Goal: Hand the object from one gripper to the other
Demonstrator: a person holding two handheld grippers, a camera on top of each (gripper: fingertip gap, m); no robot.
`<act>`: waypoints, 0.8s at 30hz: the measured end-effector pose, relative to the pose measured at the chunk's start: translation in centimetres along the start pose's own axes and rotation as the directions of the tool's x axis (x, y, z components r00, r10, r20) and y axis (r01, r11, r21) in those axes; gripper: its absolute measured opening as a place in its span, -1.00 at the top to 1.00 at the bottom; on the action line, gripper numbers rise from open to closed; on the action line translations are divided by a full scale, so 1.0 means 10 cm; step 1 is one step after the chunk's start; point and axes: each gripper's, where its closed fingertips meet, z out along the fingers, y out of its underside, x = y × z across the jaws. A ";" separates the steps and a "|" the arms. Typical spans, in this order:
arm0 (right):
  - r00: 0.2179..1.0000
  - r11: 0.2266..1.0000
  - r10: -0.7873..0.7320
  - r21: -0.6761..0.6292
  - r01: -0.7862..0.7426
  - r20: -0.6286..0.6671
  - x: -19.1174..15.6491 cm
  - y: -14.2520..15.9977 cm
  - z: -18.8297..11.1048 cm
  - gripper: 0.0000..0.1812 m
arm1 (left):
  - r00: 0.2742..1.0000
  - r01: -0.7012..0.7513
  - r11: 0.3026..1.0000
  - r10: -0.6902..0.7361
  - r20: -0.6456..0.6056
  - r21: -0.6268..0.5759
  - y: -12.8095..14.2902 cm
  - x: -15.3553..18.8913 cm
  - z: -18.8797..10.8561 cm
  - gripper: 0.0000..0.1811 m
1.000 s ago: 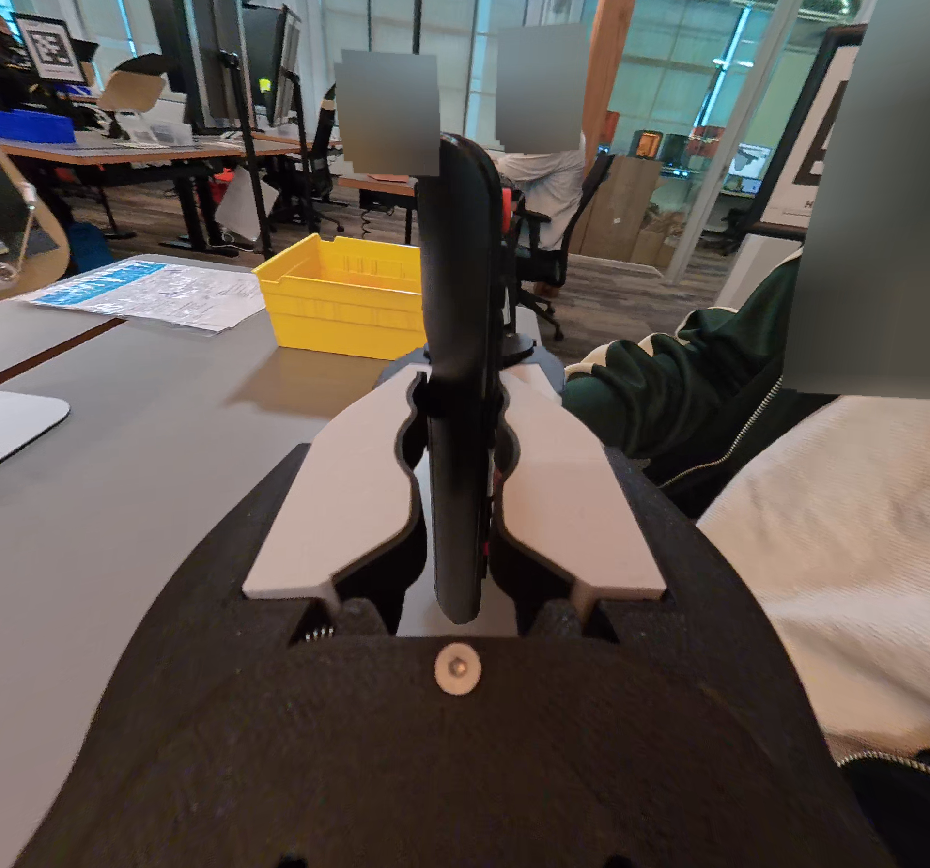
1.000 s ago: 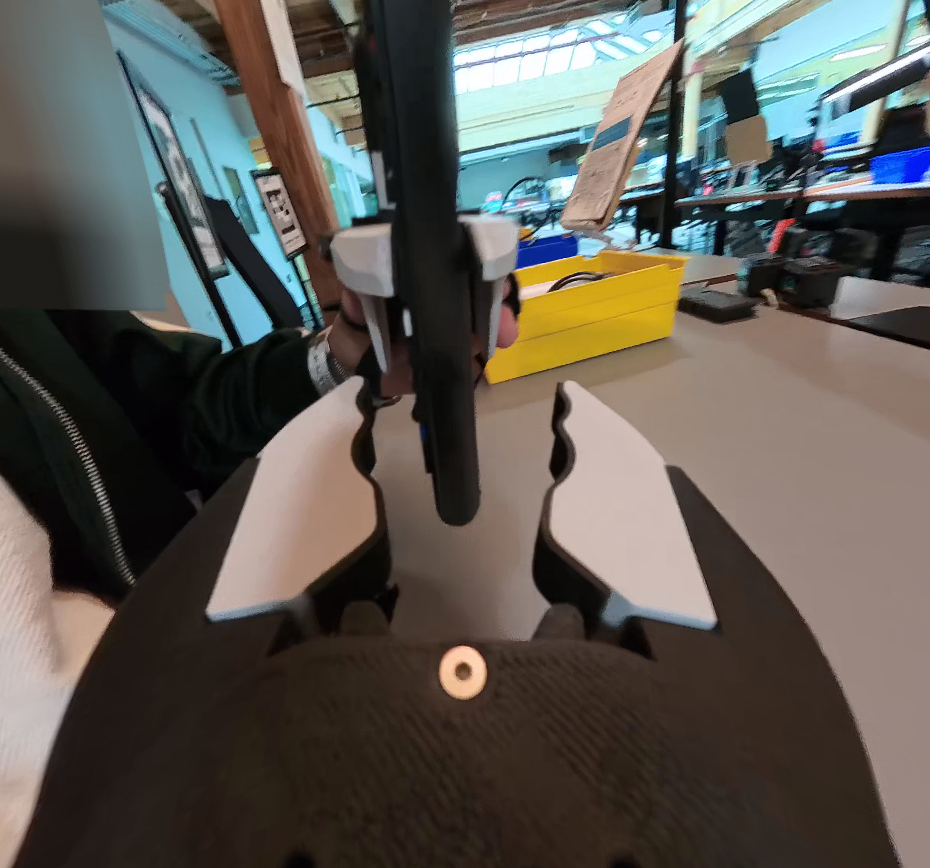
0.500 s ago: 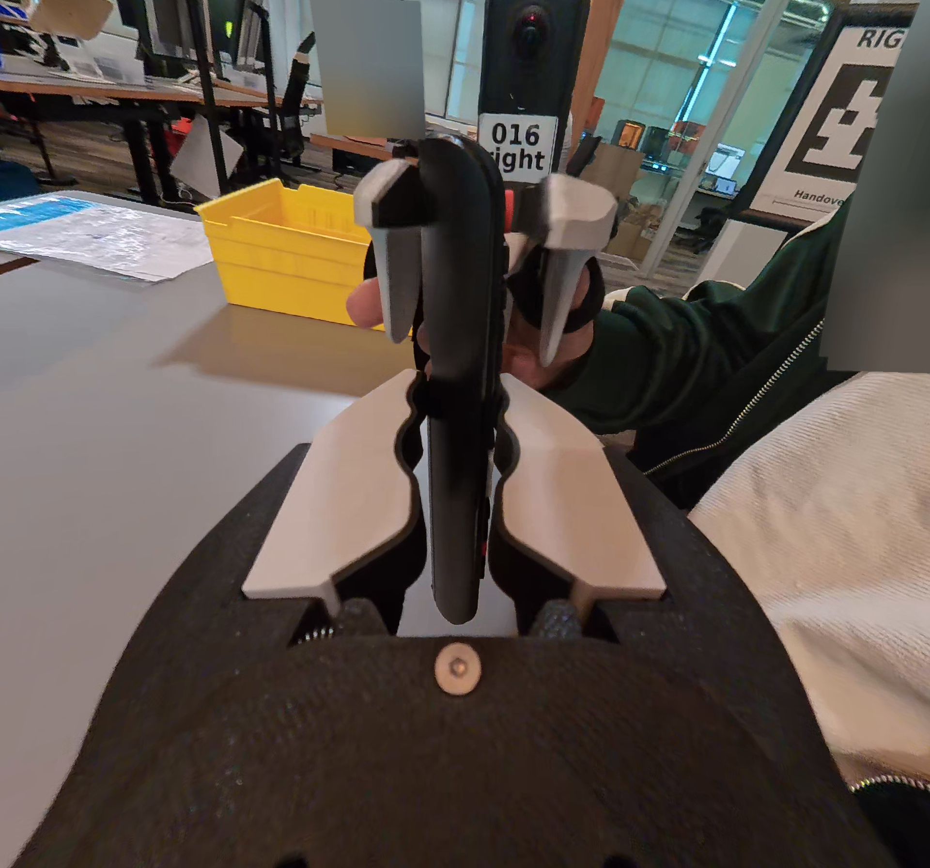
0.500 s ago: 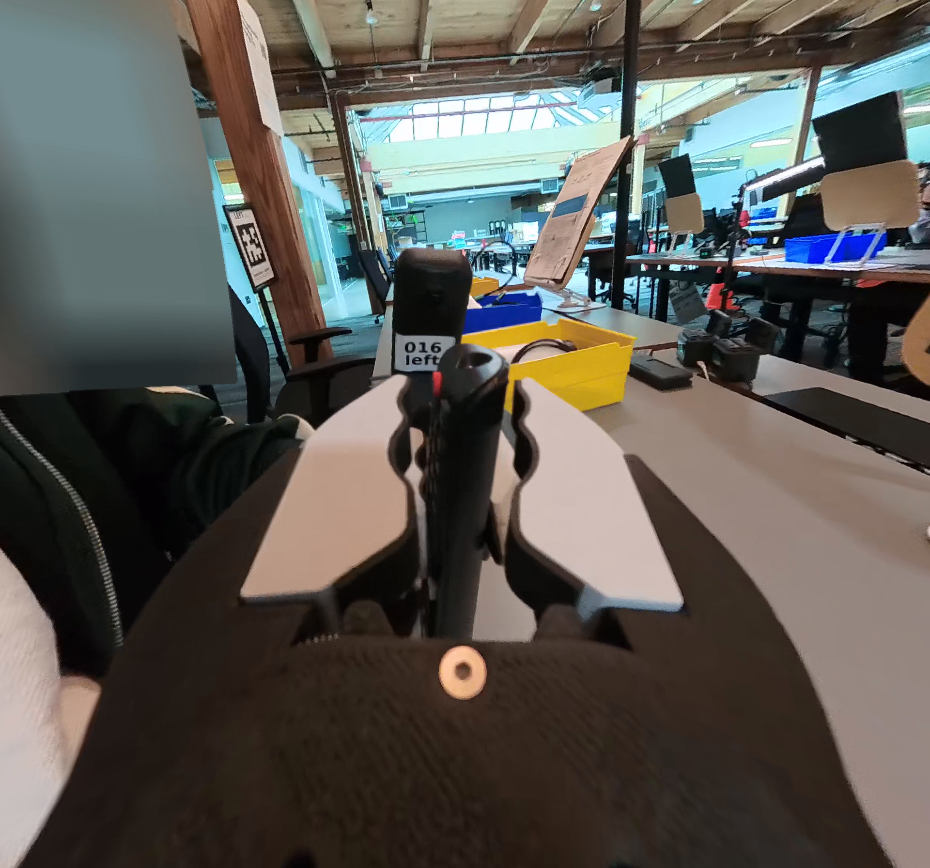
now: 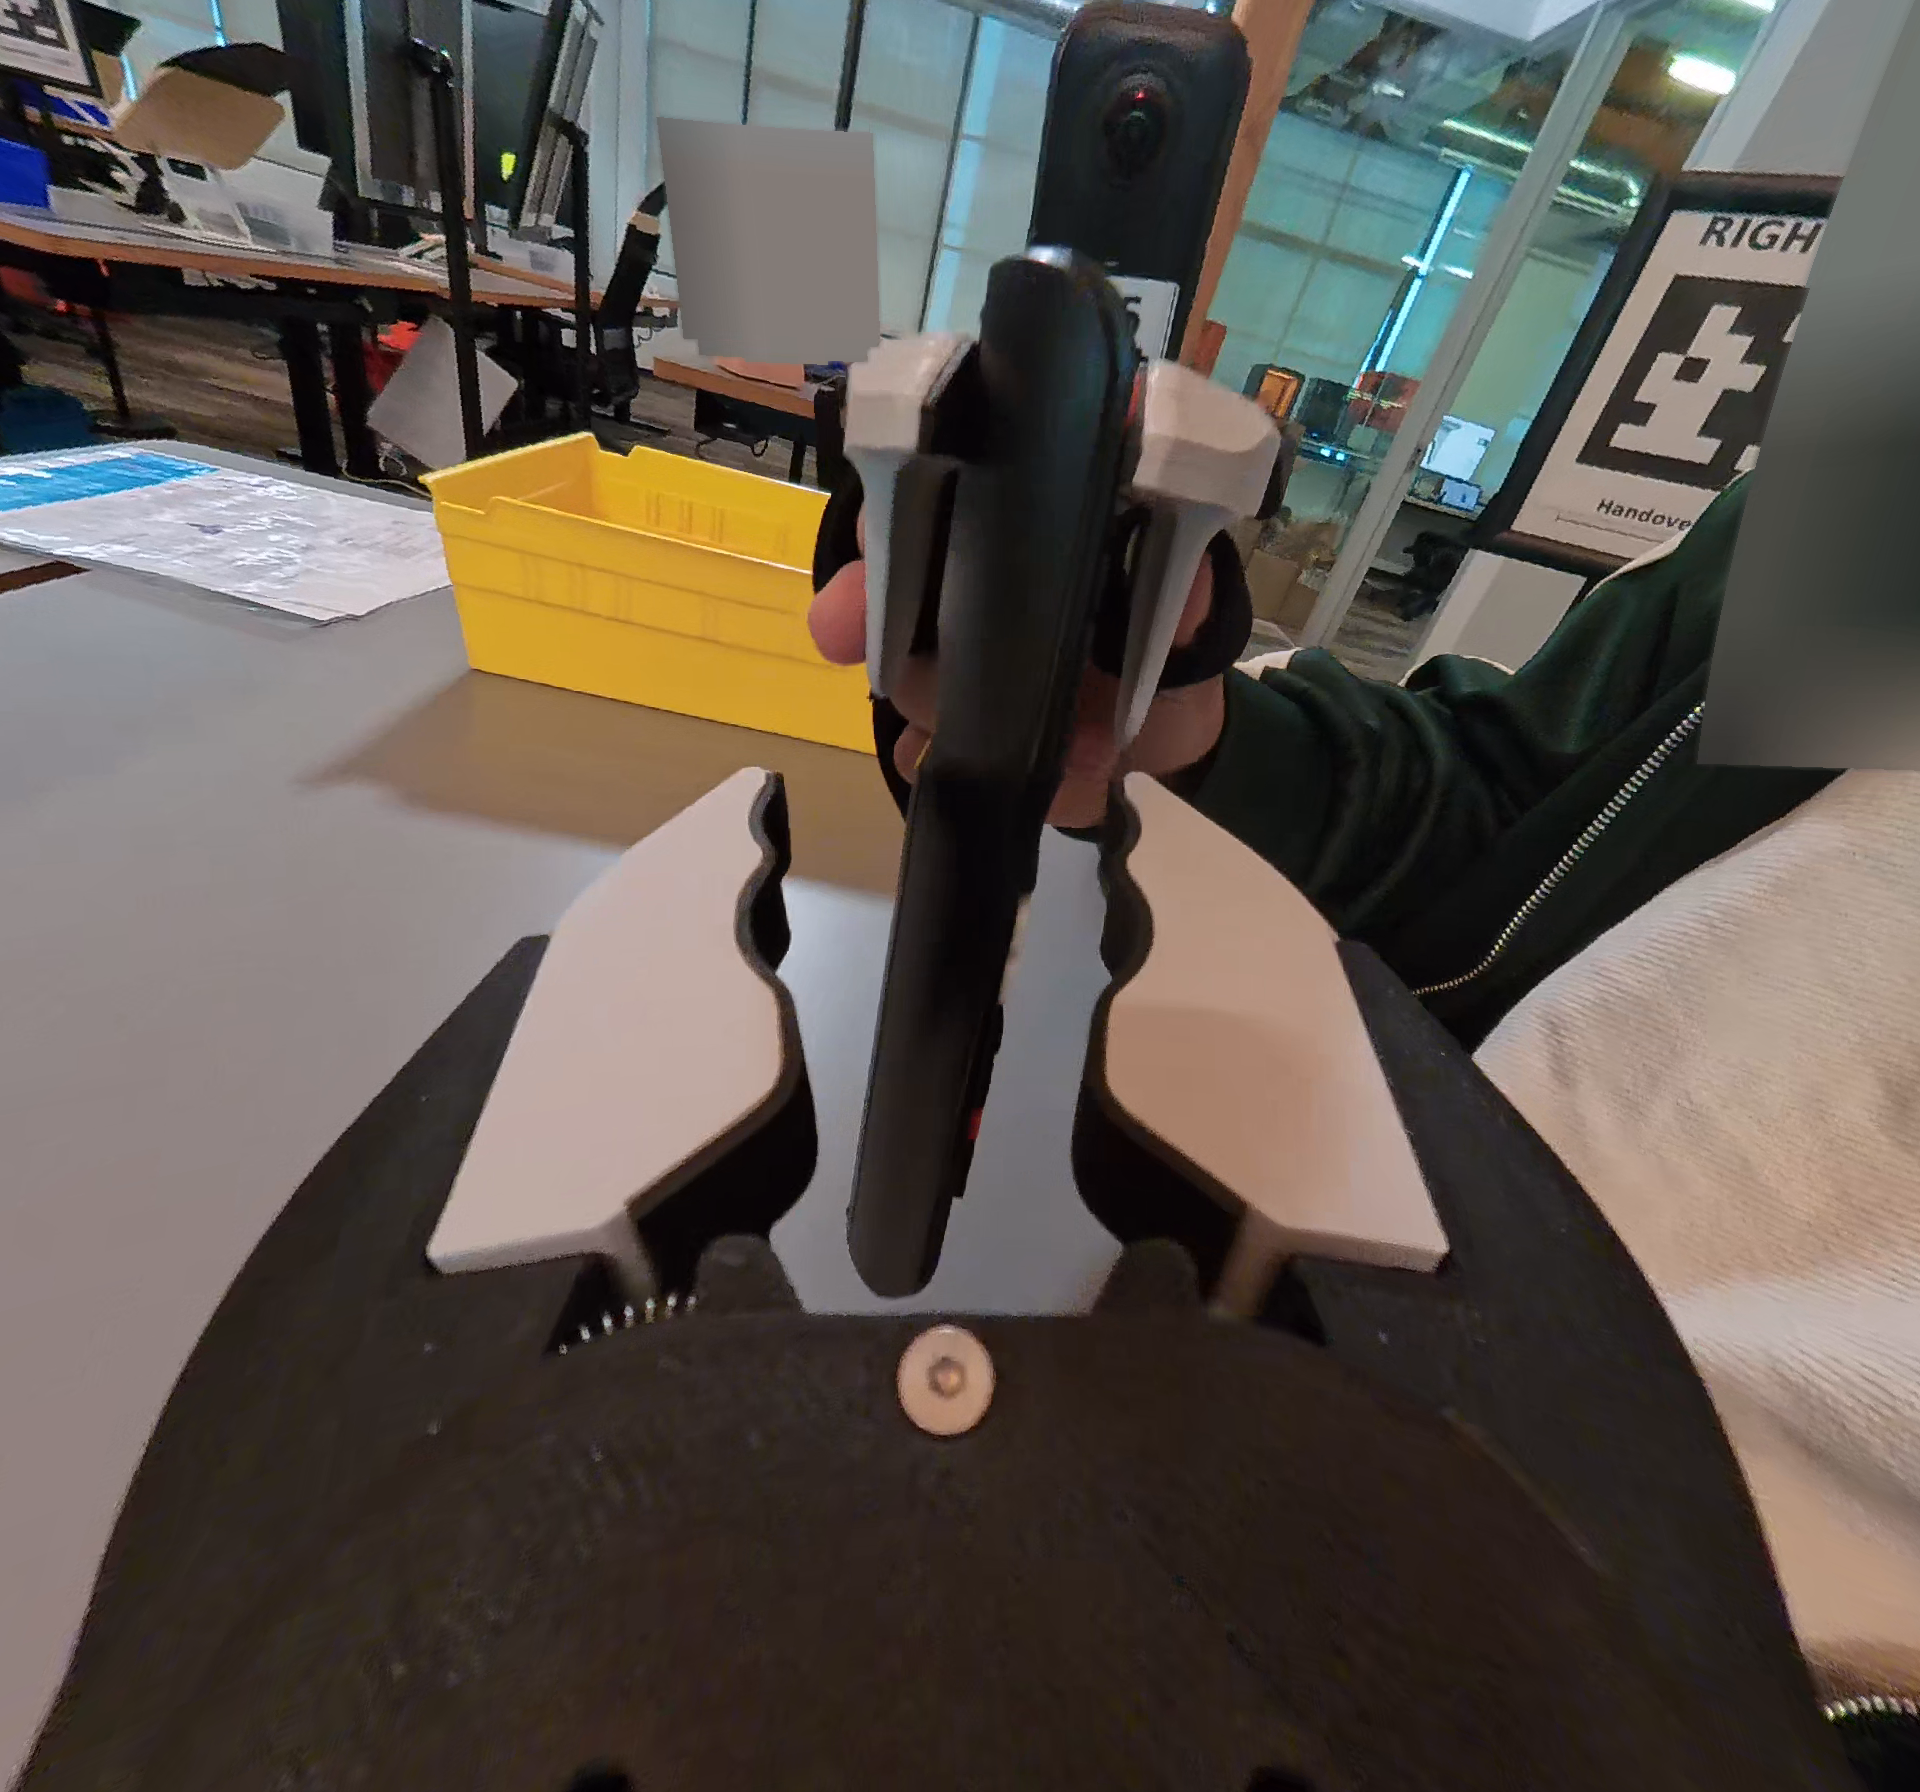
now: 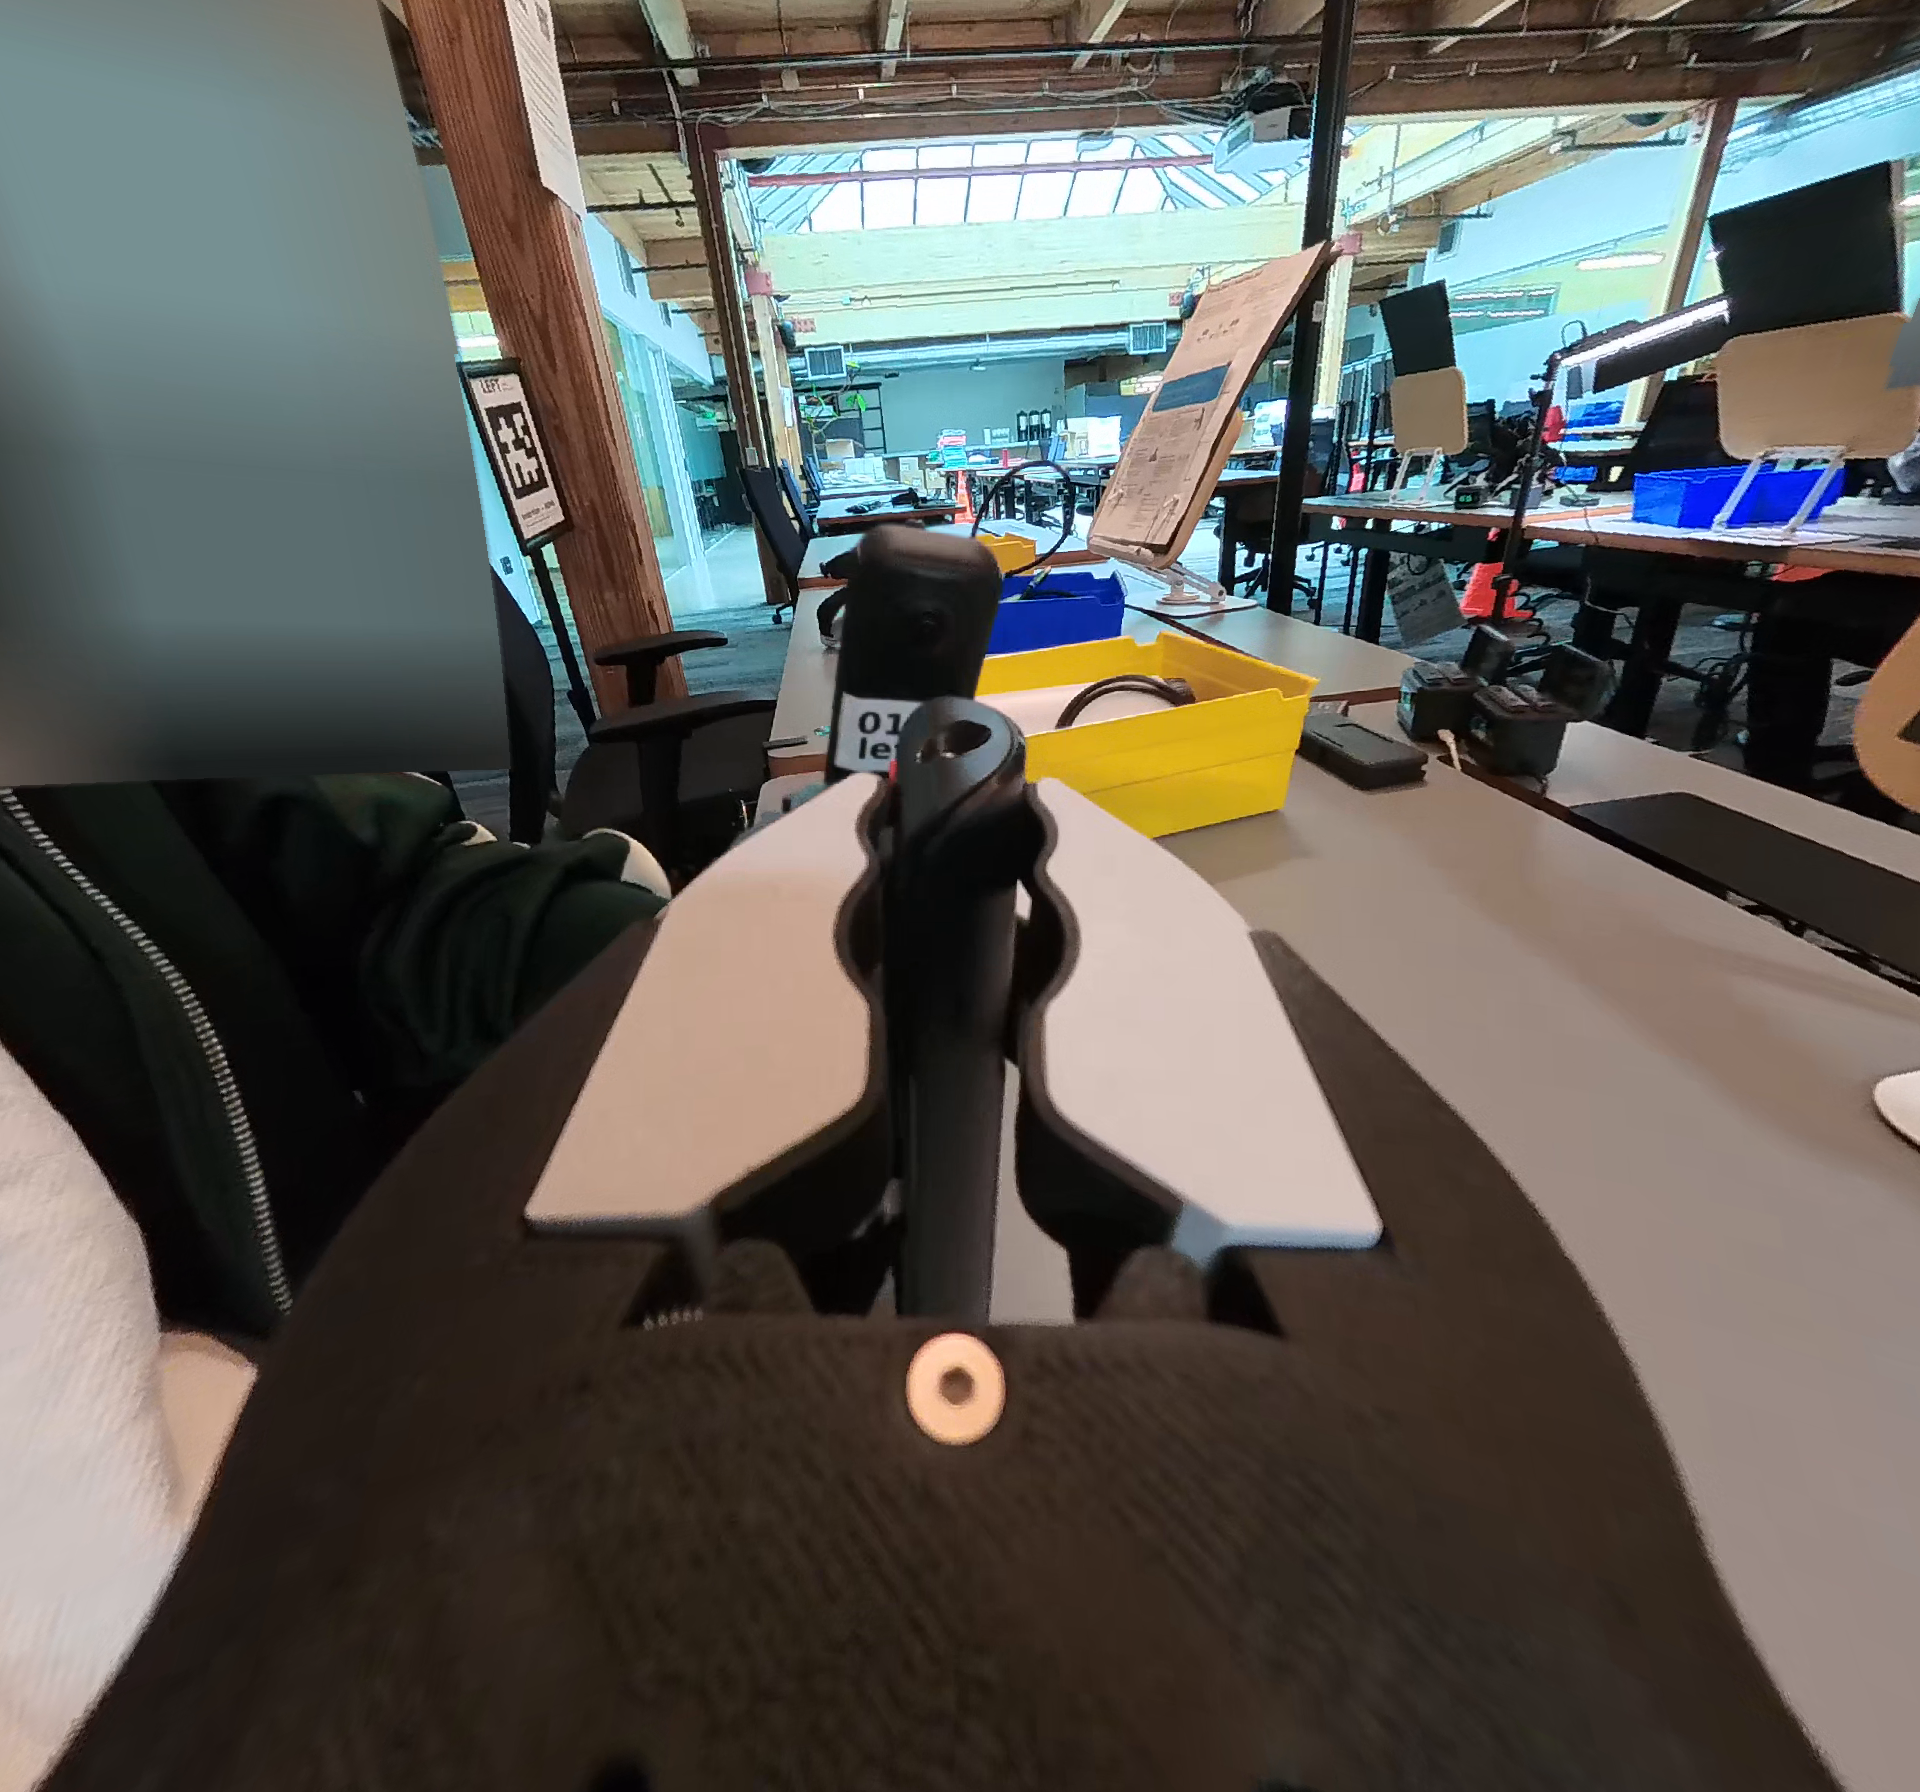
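Left gripper (image 5: 940,921) fills the lower half of its own view with its white fingers (image 5: 634,1046) spread wide, a clear gap on each side of the black object (image 5: 966,807) that runs up the middle of the frame. Spread like that it grips nothing, which I read as the release half of the handover.

Right gripper (image 5: 1060,537) shows in the upper centre of the left wrist view, its pale fingers pressed against both flanks of the object's far end. In the right wrist view the same gripper (image 6: 951,869) is clamped on the long, slim object (image 6: 945,1067), which sits in the scalloped notches, probably to stop it from sliding. The weight seems to rest with the right side now, and the transfer looks nearly done; the left only has to draw clear.

Below both tools lies the grey table (image 5: 208,859), at the left of the frame. A yellow bin (image 5: 644,568) stands on it left of centre, well apart from the exchange. Smallest, the person's hand (image 5: 1164,693) wraps the right gripper's handle behind the object.
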 end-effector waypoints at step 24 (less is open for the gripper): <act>0.998 0.998 0.048 0.046 -0.049 0.026 -0.05 -0.21 -0.06 0.75 | 0.996 -0.010 0.992 -0.001 -0.089 -0.124 0.38 0.11 0.10 0.68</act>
